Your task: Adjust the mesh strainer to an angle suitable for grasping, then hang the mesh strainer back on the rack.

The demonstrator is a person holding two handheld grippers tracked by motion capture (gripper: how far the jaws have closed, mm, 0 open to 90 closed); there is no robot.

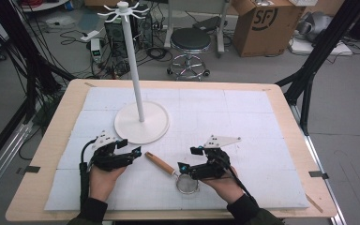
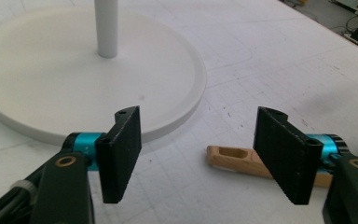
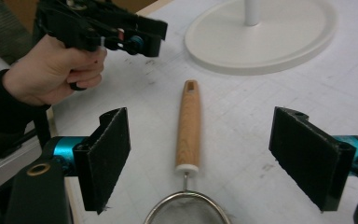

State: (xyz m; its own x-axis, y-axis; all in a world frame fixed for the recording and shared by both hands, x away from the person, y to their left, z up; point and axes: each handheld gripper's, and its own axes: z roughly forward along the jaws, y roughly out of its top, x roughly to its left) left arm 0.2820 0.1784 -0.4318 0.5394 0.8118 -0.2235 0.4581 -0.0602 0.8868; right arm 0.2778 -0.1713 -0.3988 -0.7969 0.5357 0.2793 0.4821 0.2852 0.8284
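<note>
A strainer [image 1: 176, 172] with a wooden handle lies flat on the white mat [image 1: 262, 117] that covers the bench [image 1: 47, 154]. Its handle [image 3: 189, 126] points toward the round base of a white stand [image 1: 141, 123], and the slotted handle end lies near that base but clear of it. The mesh bowl [image 3: 186, 210] is at the end away from the stand.

The left gripper [image 1: 130, 153] is held in the person's left hand [image 1: 102, 180], on the stand's near side and just to the left of the handle end. Its jaws are wide apart with nothing between them; in the left gripper view the stand base [image 2: 88, 65] lies beyond them and the handle end [image 2: 235, 158] shows by the right jaw.

The right gripper [image 1: 186, 167] is in the right hand [image 1: 222, 183], over the strainer's bowl end, farther from the stand than the left gripper. Its jaws are also spread wide and empty, one on each side of the handle without touching it. The right gripper view also shows the left hand [image 3: 51, 70] with its gripper beyond the handle, left of the stand.
</note>
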